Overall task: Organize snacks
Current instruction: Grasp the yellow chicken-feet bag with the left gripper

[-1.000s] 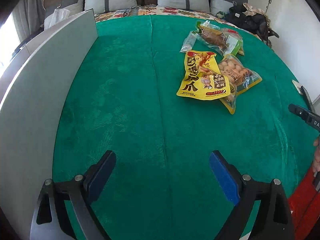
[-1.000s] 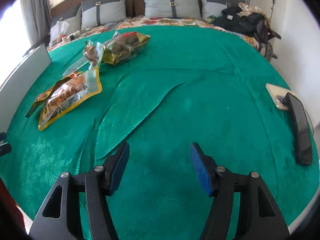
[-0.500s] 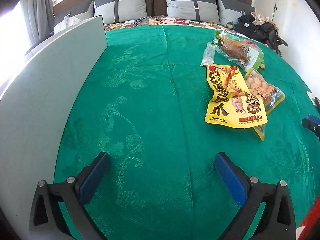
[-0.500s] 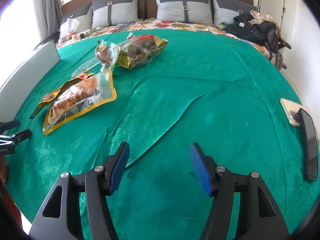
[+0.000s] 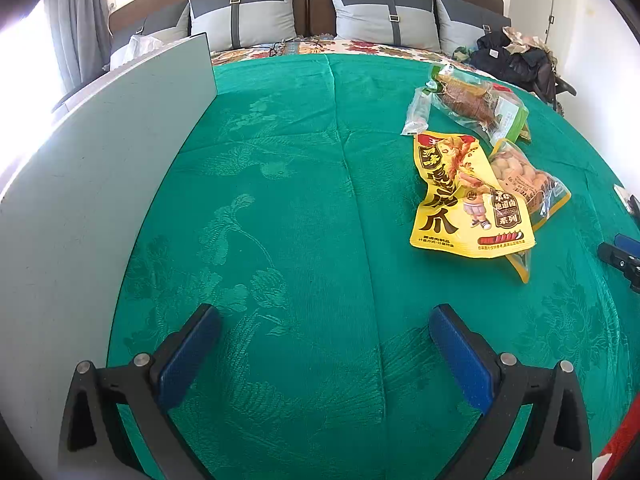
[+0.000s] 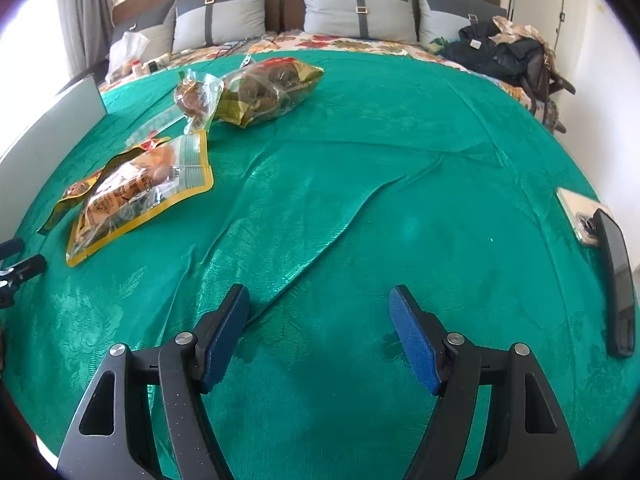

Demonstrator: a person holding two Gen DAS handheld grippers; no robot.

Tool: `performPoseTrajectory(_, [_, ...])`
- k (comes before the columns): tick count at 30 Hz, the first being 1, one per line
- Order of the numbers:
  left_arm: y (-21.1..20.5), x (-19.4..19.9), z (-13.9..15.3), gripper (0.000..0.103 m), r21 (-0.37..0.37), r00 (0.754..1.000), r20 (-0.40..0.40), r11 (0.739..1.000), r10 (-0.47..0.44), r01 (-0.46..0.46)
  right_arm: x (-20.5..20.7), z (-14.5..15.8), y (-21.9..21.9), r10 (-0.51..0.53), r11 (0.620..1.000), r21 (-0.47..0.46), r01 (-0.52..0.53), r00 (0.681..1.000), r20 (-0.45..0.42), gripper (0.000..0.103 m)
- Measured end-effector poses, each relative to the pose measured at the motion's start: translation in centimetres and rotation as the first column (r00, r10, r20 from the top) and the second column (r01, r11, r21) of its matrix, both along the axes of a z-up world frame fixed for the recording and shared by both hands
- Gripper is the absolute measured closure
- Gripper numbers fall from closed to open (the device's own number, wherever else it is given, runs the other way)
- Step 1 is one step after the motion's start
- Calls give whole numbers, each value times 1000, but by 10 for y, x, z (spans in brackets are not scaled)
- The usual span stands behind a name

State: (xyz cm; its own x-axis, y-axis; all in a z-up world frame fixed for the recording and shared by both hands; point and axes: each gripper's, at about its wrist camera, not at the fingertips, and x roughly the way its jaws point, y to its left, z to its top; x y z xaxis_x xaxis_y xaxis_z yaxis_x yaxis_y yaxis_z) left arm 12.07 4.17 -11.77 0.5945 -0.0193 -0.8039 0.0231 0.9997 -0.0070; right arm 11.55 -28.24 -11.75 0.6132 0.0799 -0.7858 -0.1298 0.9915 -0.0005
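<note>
Several snack packets lie on a green cloth (image 5: 304, 208). A yellow packet with bold characters (image 5: 460, 196) lies over a clear packet of pale round pieces (image 5: 532, 180); behind them sits a clear packet of brown meat (image 5: 468, 104). In the right wrist view the pale-piece packet (image 6: 136, 192) is at left, with a small brown snack packet (image 6: 198, 96) and an olive-gold bag (image 6: 272, 88) farther back. My left gripper (image 5: 324, 320) stands wide open over bare cloth. My right gripper (image 6: 318, 300) has its jaws opening, nothing between them.
A grey upright board (image 5: 92, 184) walls the cloth's left side. A phone (image 6: 580, 216) and a long black object (image 6: 618, 280) lie at the right edge. Pillows (image 6: 360, 12), a floral sheet and dark bags (image 6: 504, 52) are behind. A cloth fold (image 6: 340, 220) runs diagonally.
Both views have shifted so the packets sit lower and nearer. The left jaws spread wider, then held. The right jaws have widened in the last half second.
</note>
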Motion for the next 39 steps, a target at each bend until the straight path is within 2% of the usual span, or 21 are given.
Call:
performPoseTrajectory(5, [0, -1, 0, 0, -3, 1000, -2, 1000, -3, 3, 1, -1, 0, 5, 1000, 2, -5, 1000, 7, 19])
performPoseTrajectory(8, [0, -1, 4, 0, -15, 997, -44, 998, -68, 68, 1, -1, 2, 3, 1000, 0, -3, 1000, 10, 17])
performPoseTrajectory(9, [4, -3, 7, 1, -44, 996, -52, 997, -71, 69, 1, -1, 2, 3, 1000, 1, -3, 1000, 11, 17])
performPoseTrajectory(10, [10, -6, 13, 1, -103, 997, -39, 993, -61, 56, 1, -1, 2, 3, 1000, 2, -3, 1000, 11, 17])
performPoseTrajectory(12, [21, -7, 28, 1, -240, 999, 11, 970, -39, 41, 1, -2, 2, 4, 1000, 1, -4, 1000, 10, 16])
performPoseTrajectory(14, [18, 6, 42, 1, -314, 998, 19, 948, -52, 55, 2, -2, 2, 5, 1000, 1, -5, 1000, 7, 14])
performPoseTrajectory(15, [11, 17, 48, 1, -318, 997, 8, 945, -82, 80, 2, -2, 3, 7, 1000, 1, -7, 1000, 4, 13])
performPoseTrajectory(18, [-23, 56, 57, 1, -270, 981, -31, 946, -192, 176, 3, -2, 3, 10, 1000, 1, -10, 1000, 2, 12])
performPoseTrajectory(21, [-53, 94, 46, 2, -202, 972, -100, 961, -213, 190, 3, -2, 3, 10, 1000, 1, -10, 1000, 2, 12])
performPoseTrajectory(22, [-59, 106, 38, 5, -181, 971, -130, 967, -202, 177, 3, -2, 3, 10, 1000, 1, -10, 1000, 2, 12])
performPoseTrajectory(23, [-62, 115, 29, 14, -172, 969, -164, 972, -186, 158, 3, -2, 3, 10, 1000, 1, -10, 1000, 2, 12])
performPoseTrajectory(25, [-51, 124, 21, 31, -285, 976, -163, 954, -142, 91, 3, -2, 3, 10, 1000, 1, -10, 1000, 2, 12])
performPoseTrajectory(26, [-46, 124, 23, 48, -296, 982, -152, 953, -108, 58, 3, -2, 3, 10, 1000, 1, -10, 1000, 2, 12])
performPoseTrajectory(28, [-39, 121, 22, 50, -327, 983, -159, 945, -87, 31, 3, -2, 3, 11, 1000, 2, -11, 1000, 2, 12])
performPoseTrajectory(30, [-35, 108, 23, 52, -280, 986, -144, 959, -80, 37, 3, -2, 3, 12, 1000, 2, -12, 1000, 1, 12])
performPoseTrajectory(35, [-16, 70, 28, 53, -92, 993, -120, 996, -17, 6, 4, -2, 3, 14, 1000, 1, -14, 1000, 0, 11])
performPoseTrajectory(37, [-10, 60, 25, 51, -29, 994, -111, 1000, 2, -6, 4, -2, 3, 14, 1000, 1, -14, 1000, 0, 11])
performPoseTrajectory(39, [0, 54, 18, 44, 22, 993, -116, 1000, 15, -13, 4, -2, 3, 14, 1000, 1, -14, 1000, 0, 11])
